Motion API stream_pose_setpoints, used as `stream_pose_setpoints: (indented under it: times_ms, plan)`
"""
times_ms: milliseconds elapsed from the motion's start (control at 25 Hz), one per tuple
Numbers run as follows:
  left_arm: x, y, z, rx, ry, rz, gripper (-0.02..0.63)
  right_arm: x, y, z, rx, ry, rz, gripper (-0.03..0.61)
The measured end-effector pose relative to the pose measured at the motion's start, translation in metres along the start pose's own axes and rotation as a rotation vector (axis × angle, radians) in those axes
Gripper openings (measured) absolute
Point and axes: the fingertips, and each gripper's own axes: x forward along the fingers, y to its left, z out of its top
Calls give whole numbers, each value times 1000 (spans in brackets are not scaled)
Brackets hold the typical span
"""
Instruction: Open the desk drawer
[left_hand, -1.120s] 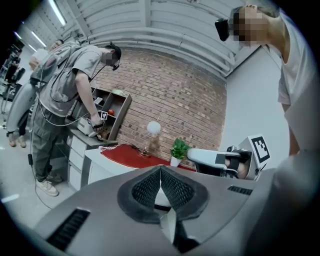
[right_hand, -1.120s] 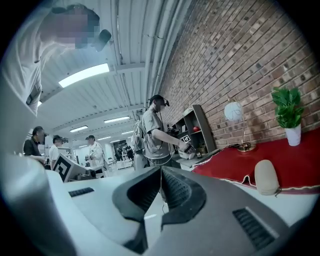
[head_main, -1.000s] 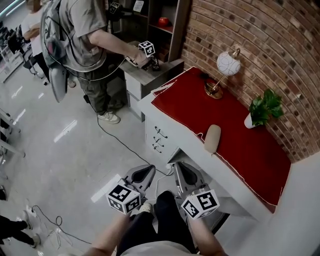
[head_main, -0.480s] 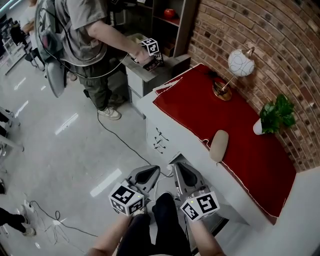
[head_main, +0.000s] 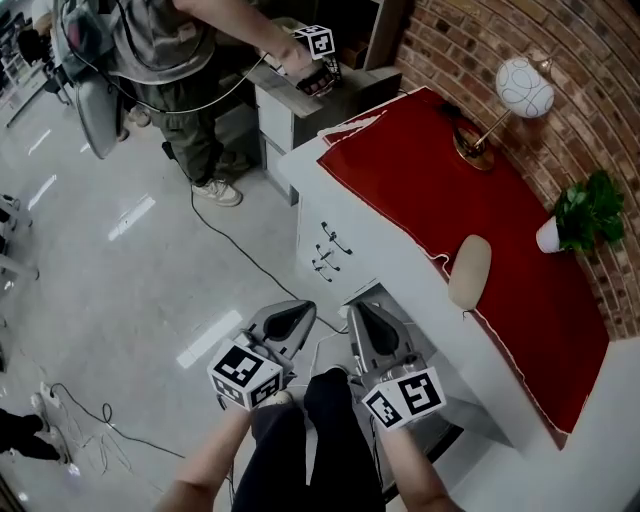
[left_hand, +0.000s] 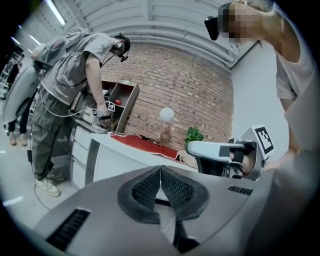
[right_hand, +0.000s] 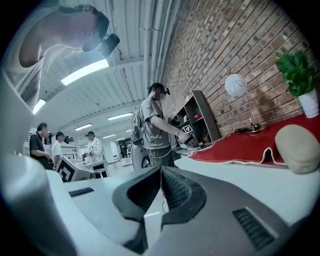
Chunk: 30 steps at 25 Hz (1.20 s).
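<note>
A white desk (head_main: 400, 270) under a red cloth (head_main: 450, 200) runs diagonally across the head view. Its closed drawers (head_main: 322, 238) with small dark handles face the floor at its left end. My left gripper (head_main: 290, 318) and right gripper (head_main: 372, 322) hang side by side above the floor, just below the drawers and apart from them. Both are shut with nothing between the jaws. In the left gripper view the left gripper (left_hand: 160, 169) has its pads pressed together, with the desk front (left_hand: 107, 160) beyond. In the right gripper view the right gripper (right_hand: 161, 170) is likewise shut beside the desk edge (right_hand: 240, 172).
On the cloth stand a globe lamp (head_main: 510, 95), a potted plant (head_main: 585, 210) and a beige oval pad (head_main: 469, 272). Another person (head_main: 170, 60) works with a gripper (head_main: 318, 45) at a low cabinet (head_main: 290, 100) beyond the desk. A cable (head_main: 240, 250) trails over the floor.
The head view has swung, so the desk and drawers sit a little higher and further right. Both grippers stay shut, side by side, slightly nearer the drawers.
</note>
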Motion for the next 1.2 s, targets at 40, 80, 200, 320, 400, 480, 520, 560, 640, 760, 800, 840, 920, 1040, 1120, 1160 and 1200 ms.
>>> stream_pose_setpoints:
  times_ms: [40,80,200,320,400,480,520,560,640,760,800,840,920,1040,1120,1160,1200]
  plan:
    - [2,5,-8,-1,-2,6,11,3,-3,-9,1,1,1,20]
    - [3,9,-17,-3,-2,10,11,4,-5,-17,1,5,1,18]
    - [8,18,-45,-19,11,12,11,8,-14,-46,3,22,-2,18]
    - [17,30,-70,-26,14,14,11,16,-28,-74,1,29,-1,18]
    - [22,39,-86,-26,10,15,11,22,-36,-92,0,30,3,18]
    - [28,47,-101,-25,1,14,11,28,-44,-110,-7,31,13,18]
    - [32,52,-109,-24,-6,15,11,32,-48,-118,-9,30,19,18]
    - [35,57,-116,-21,-13,17,11,36,-51,-127,-9,29,28,18]
    - [42,67,-132,-16,-27,22,11,43,-58,-146,-4,28,49,18]
    - [51,82,-158,-19,-36,27,11,53,-69,-174,-10,29,68,20]
    - [54,86,-168,-21,-35,29,11,56,-73,-183,-11,28,71,18]
    - [56,90,-178,-24,-33,32,11,59,-76,-191,-12,25,75,18]
    - [61,99,-200,-33,-27,40,11,64,-82,-206,-13,14,87,18]
    - [71,112,-230,-46,-25,42,11,71,-91,-230,-29,7,105,18]
    - [80,122,-246,-44,-27,41,11,76,-98,-247,-52,7,110,20]
    - [84,127,-253,-43,-29,43,11,79,-101,-255,-68,8,112,20]
    - [87,132,-261,-43,-32,43,11,81,-104,-263,-83,8,113,18]
